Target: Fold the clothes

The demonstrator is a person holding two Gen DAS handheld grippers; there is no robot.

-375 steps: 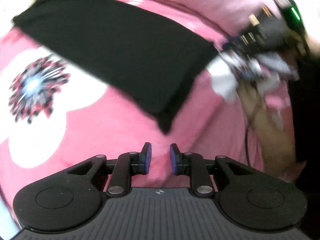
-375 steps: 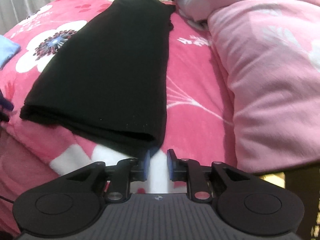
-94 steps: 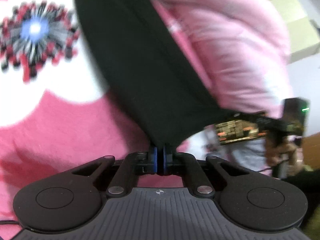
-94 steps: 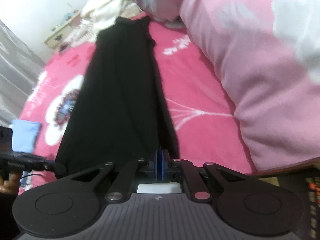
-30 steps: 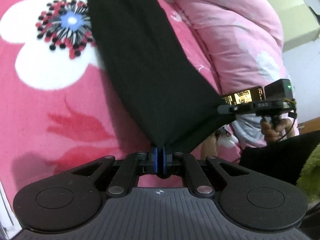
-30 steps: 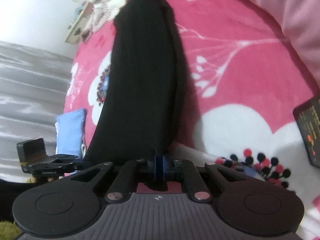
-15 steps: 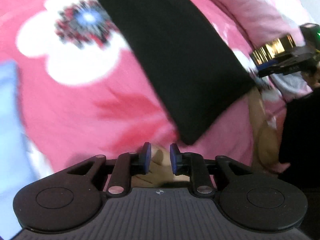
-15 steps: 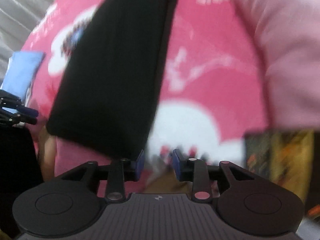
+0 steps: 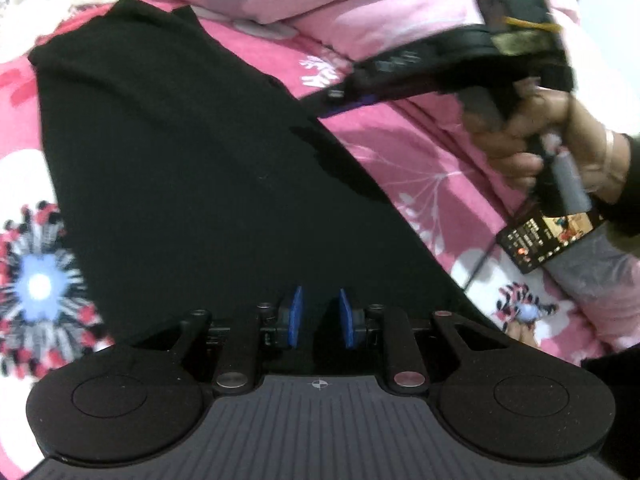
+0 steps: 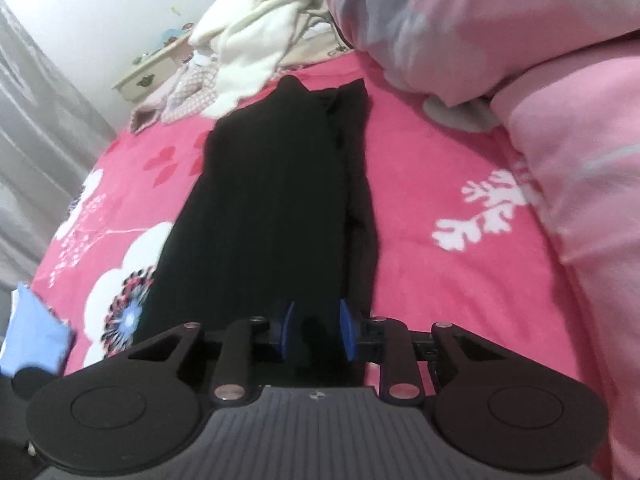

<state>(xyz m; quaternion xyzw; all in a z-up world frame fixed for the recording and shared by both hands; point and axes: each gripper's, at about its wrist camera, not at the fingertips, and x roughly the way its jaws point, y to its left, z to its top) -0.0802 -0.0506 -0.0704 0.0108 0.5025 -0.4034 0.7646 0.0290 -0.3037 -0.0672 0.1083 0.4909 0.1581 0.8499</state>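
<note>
A black garment [image 9: 192,168] lies folded into a long strip [image 10: 276,200] on the pink flowered bedspread [image 10: 440,184]. My left gripper [image 9: 320,318] hovers over its near end, blue pads apart, nothing pinched. My right gripper [image 10: 315,334] is over the strip's near right part; its jaws are closing, with black cloth showing behind the gap but not pressed by the pads. The left wrist view also shows the right gripper [image 9: 348,98] reaching in from the right, at the garment's far edge, held by a hand [image 9: 516,136].
A thick pink duvet [image 10: 540,60] rises along the right side. Cream clothes [image 10: 256,36] are heaped at the far end beside a small pale cabinet [image 10: 148,76] and a grey curtain [image 10: 36,128]. A blue cloth [image 10: 36,336] lies at left, a dark printed box [image 9: 548,240] at right.
Both grippers, shut on the garment's near corners a second ago, have let go and opened. The garment now lies flat, and both grippers have swung over it.
</note>
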